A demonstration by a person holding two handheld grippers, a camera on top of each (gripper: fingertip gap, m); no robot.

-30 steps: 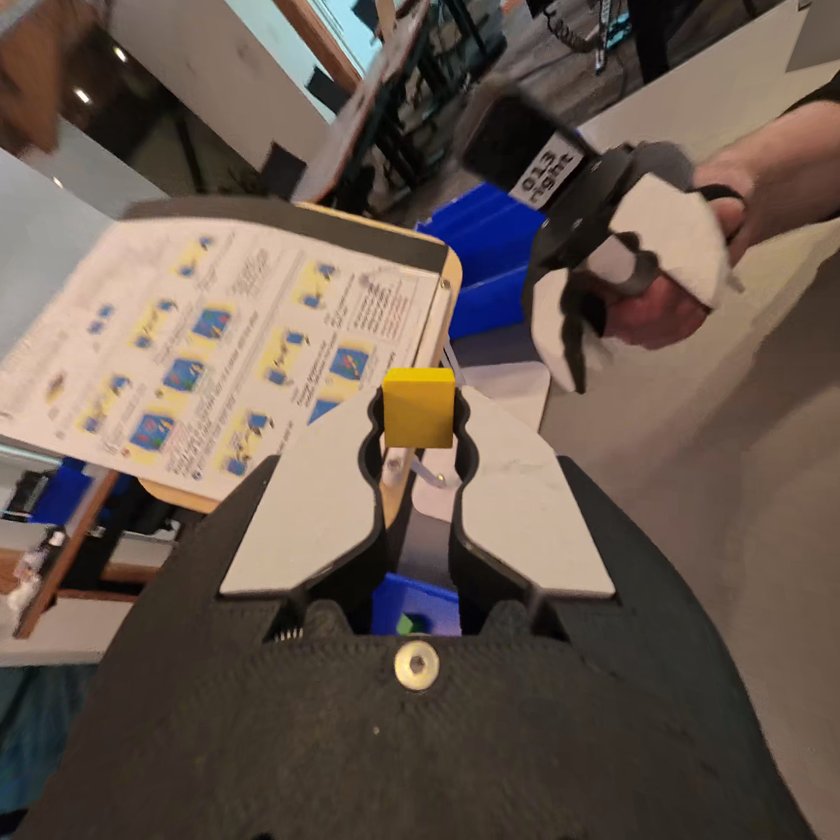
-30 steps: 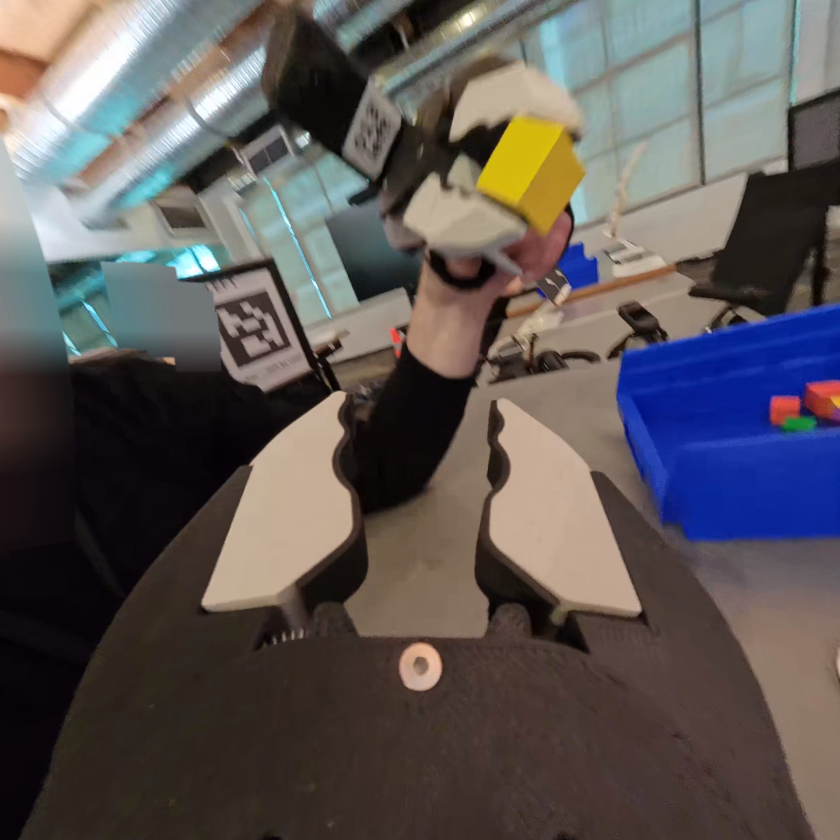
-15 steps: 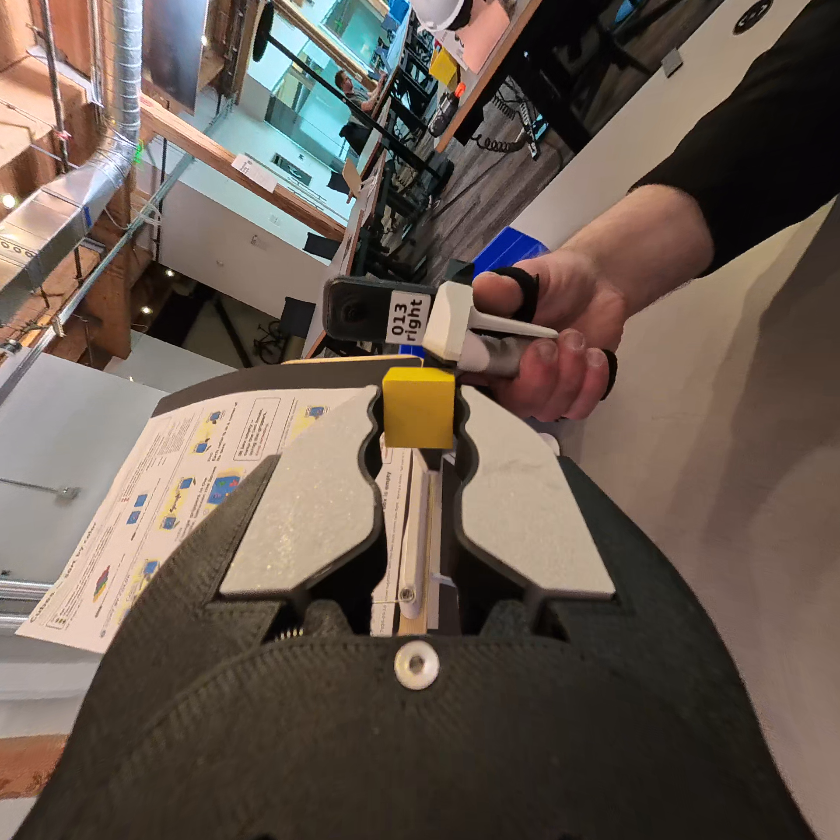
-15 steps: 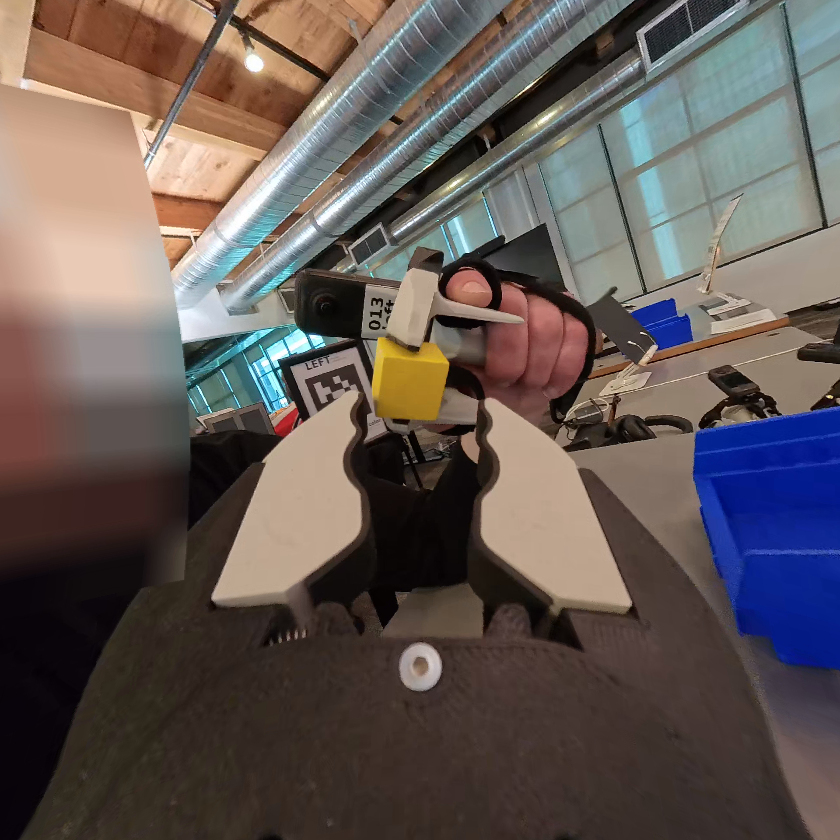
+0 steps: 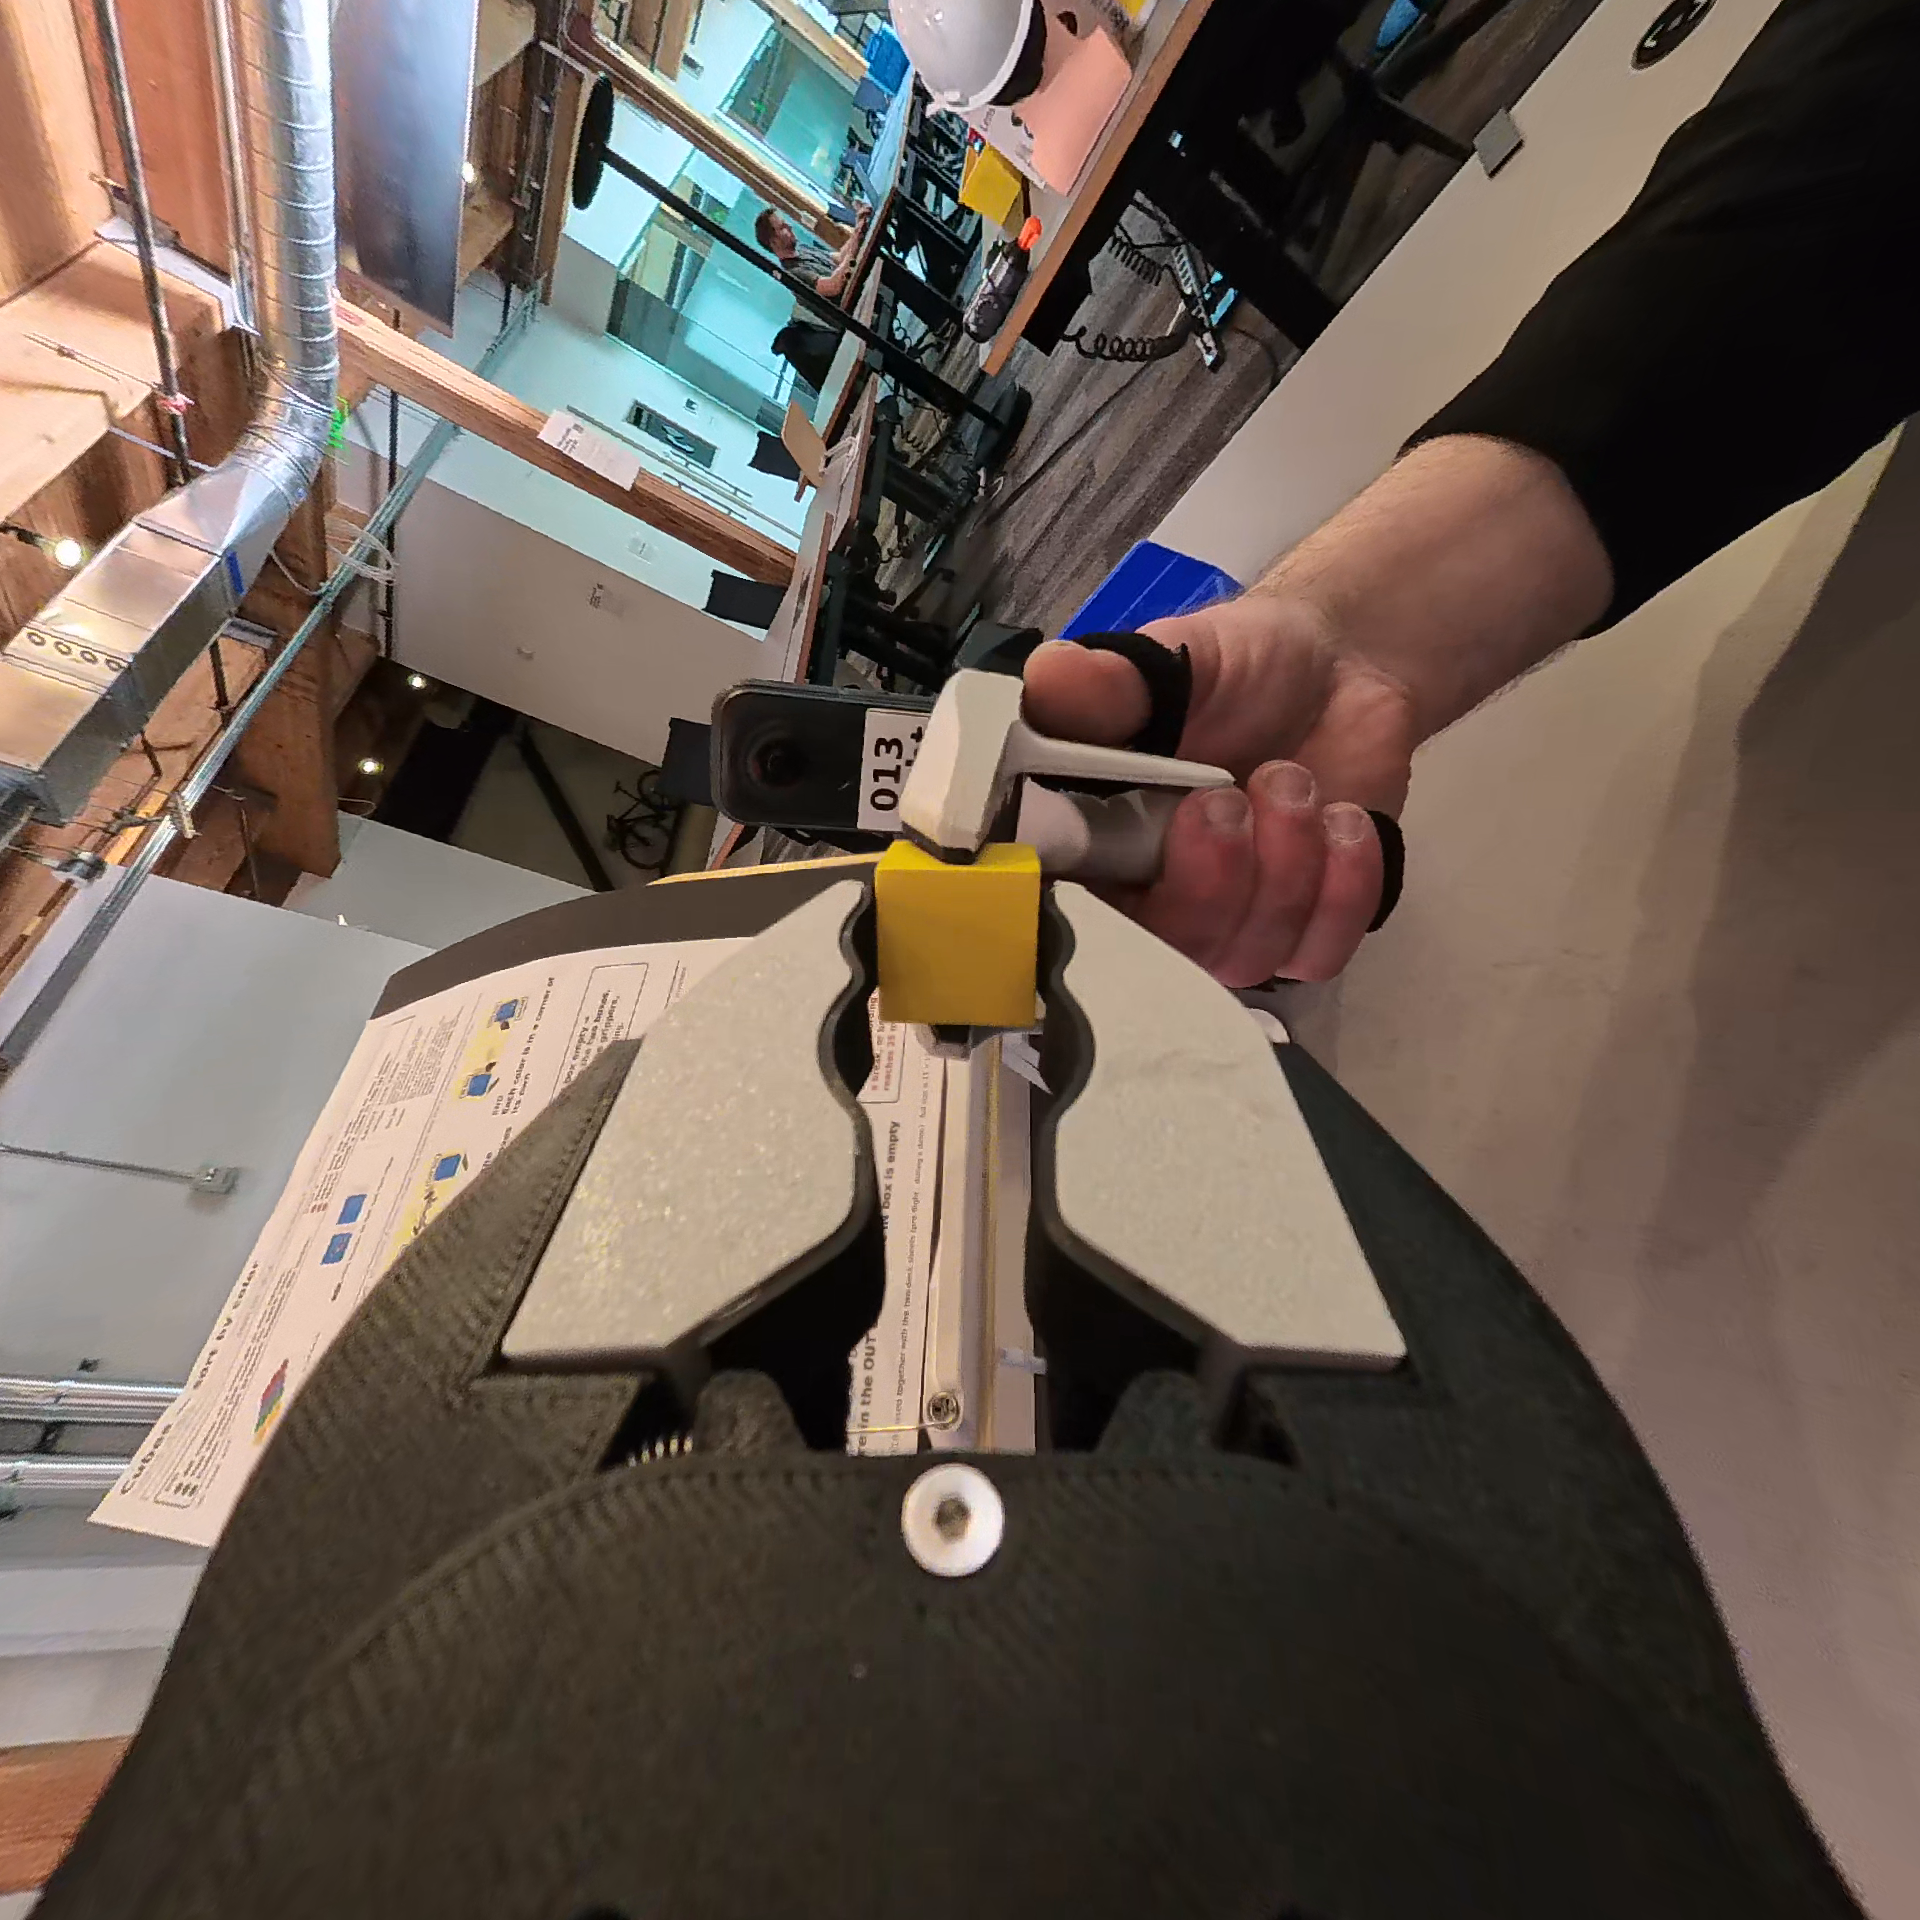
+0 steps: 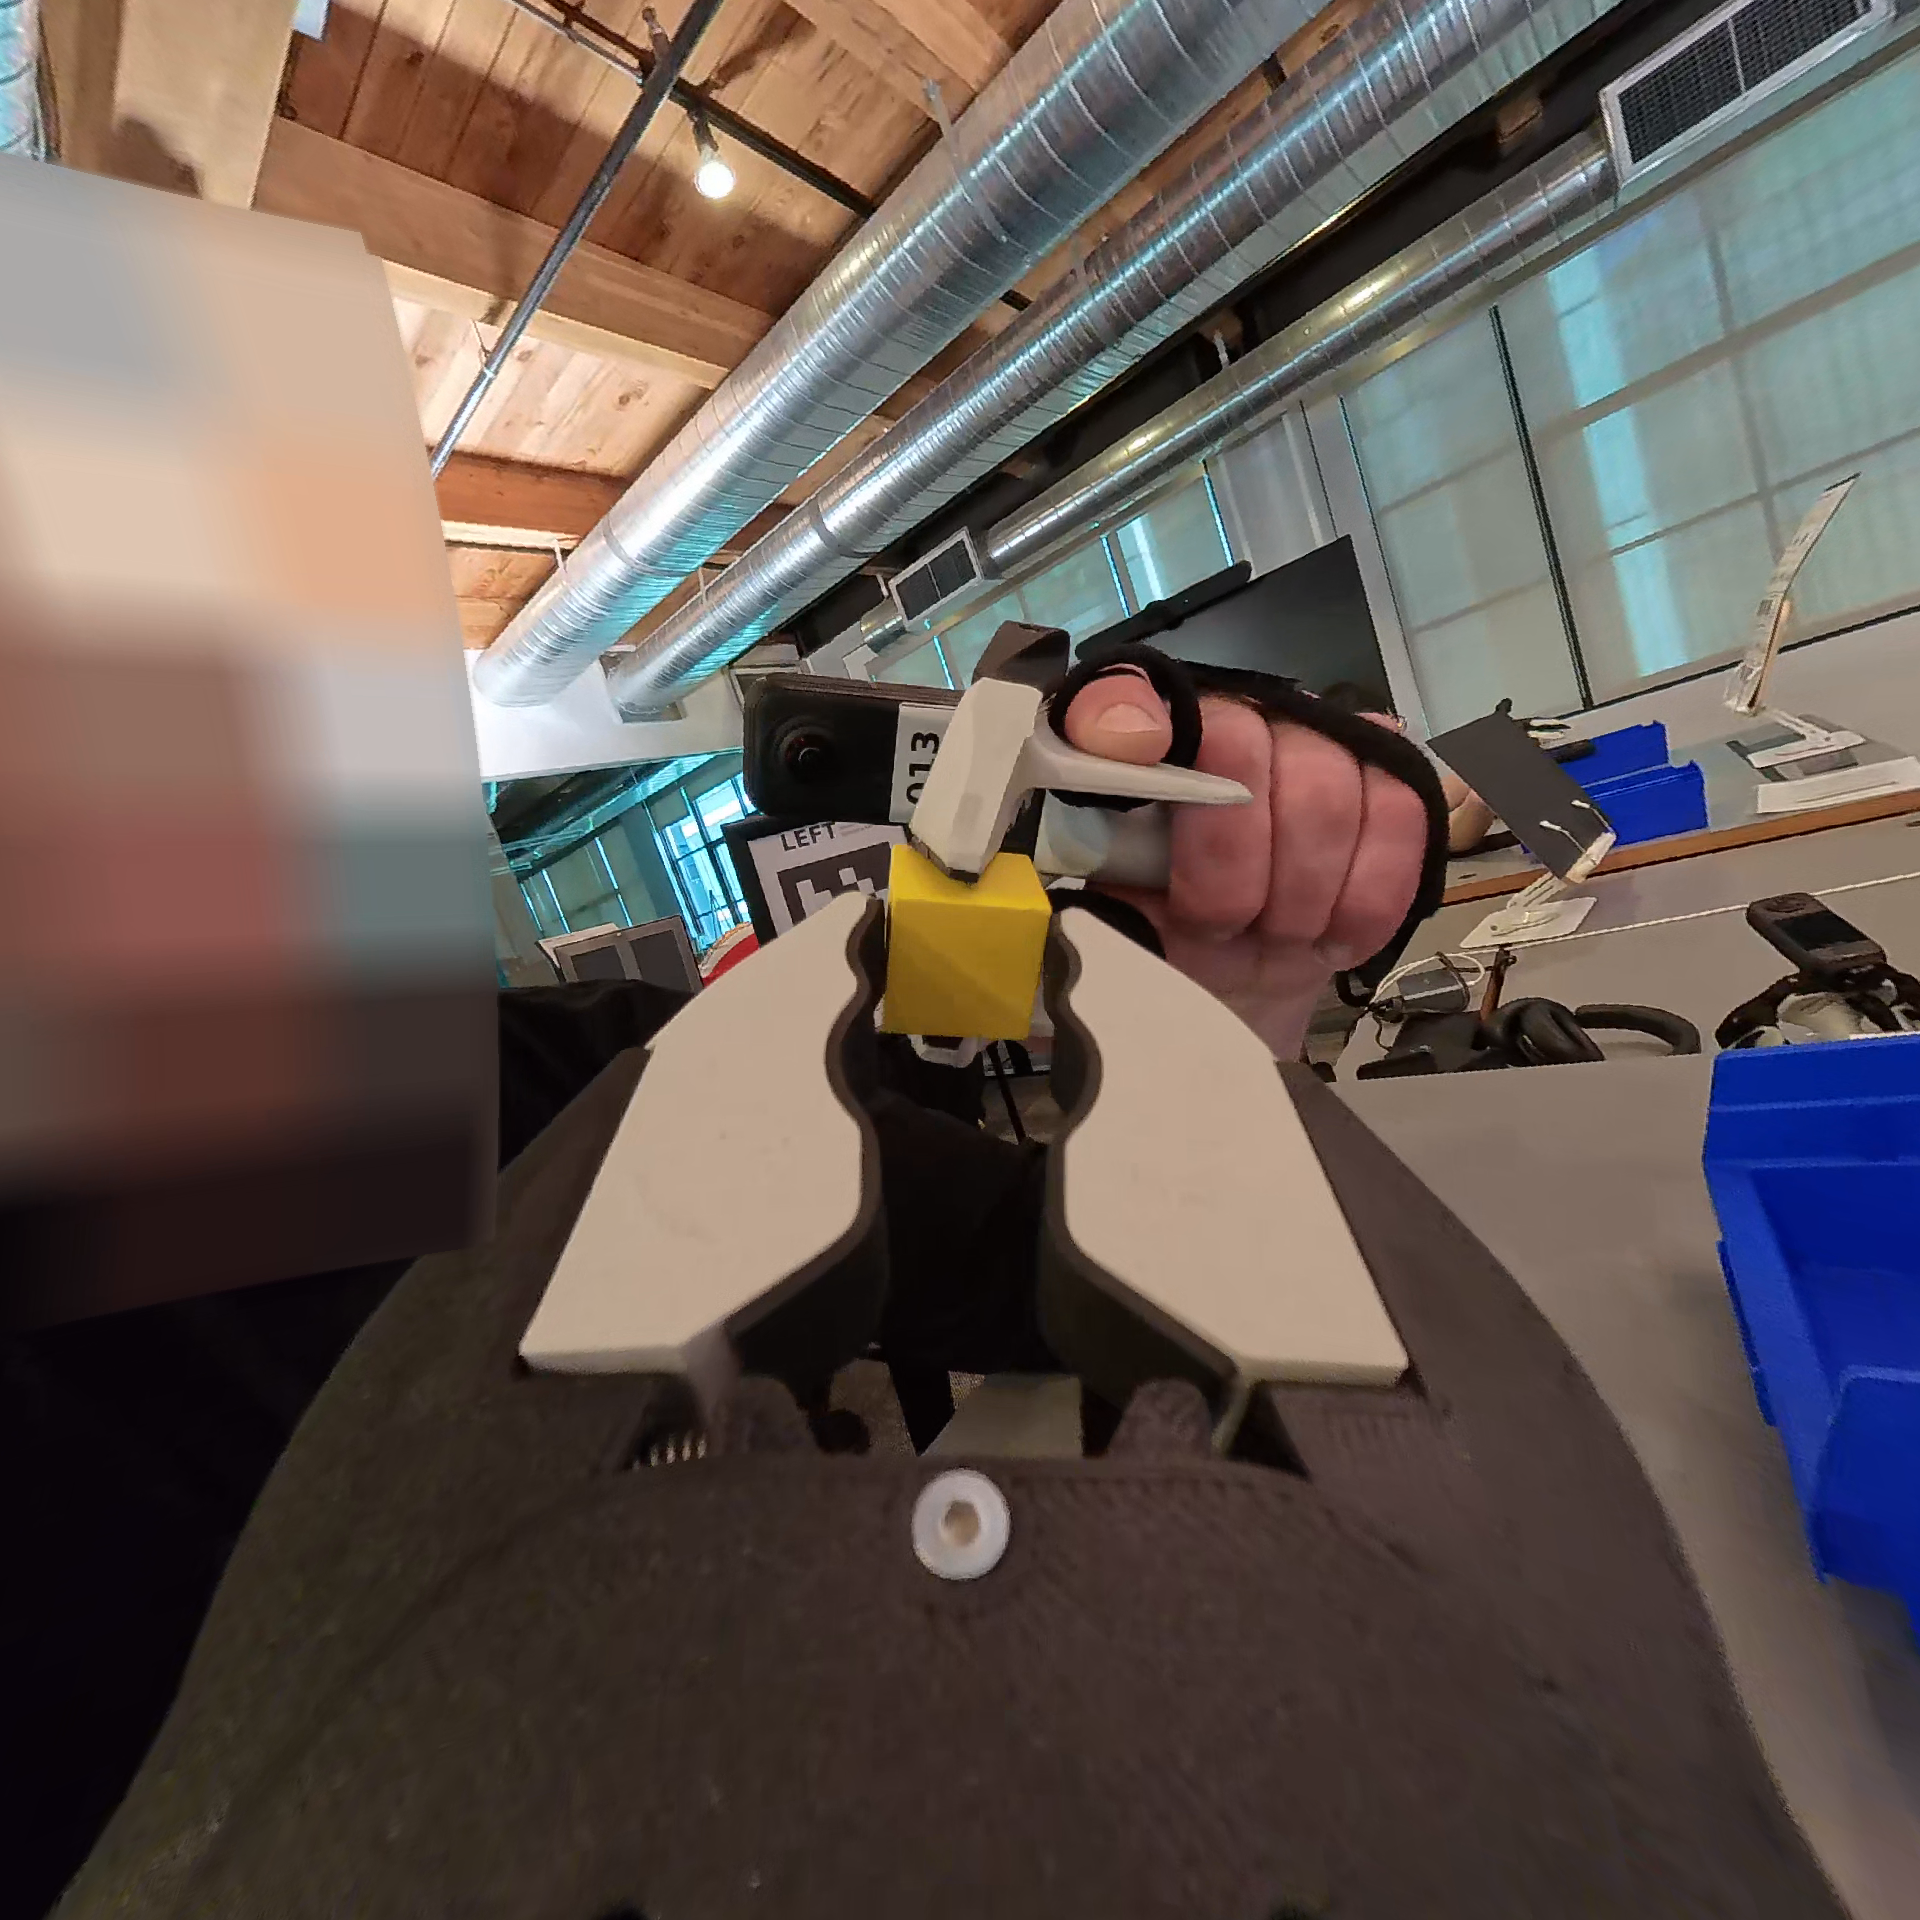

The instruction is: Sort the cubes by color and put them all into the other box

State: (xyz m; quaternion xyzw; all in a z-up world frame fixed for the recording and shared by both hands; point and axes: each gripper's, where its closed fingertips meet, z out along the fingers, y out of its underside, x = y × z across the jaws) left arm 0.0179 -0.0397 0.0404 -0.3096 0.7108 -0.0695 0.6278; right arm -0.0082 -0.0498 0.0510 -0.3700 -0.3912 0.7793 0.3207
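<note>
A yellow cube (image 5: 954, 961) is held in the air between both grippers. My left gripper (image 5: 956, 930) is shut on it, with a fingertip pressed on each side. In the left wrist view one finger of the right gripper (image 5: 961, 774) sits on top of the cube. In the right wrist view my right gripper (image 6: 964, 961) is closed on the same yellow cube (image 6: 961, 977), touching both of its sides, and a finger of the left gripper (image 6: 971, 790) rests on the cube's top. A blue box (image 6: 1829, 1299) stands on the table to the right.
A printed instruction sheet on a board (image 5: 436, 1164) stands behind the left gripper. Another blue box (image 5: 1153, 597) shows past the person's hand (image 5: 1278, 790). The grey table (image 6: 1558, 1195) runs under the grippers. A blurred patch covers the left of the right wrist view. My two grippers' fingertips are within a few centimetres of each other.
The two grippers have come together. The right gripper, open a second ago, has closed its fingers around the yellow cube that the left gripper still holds.
</note>
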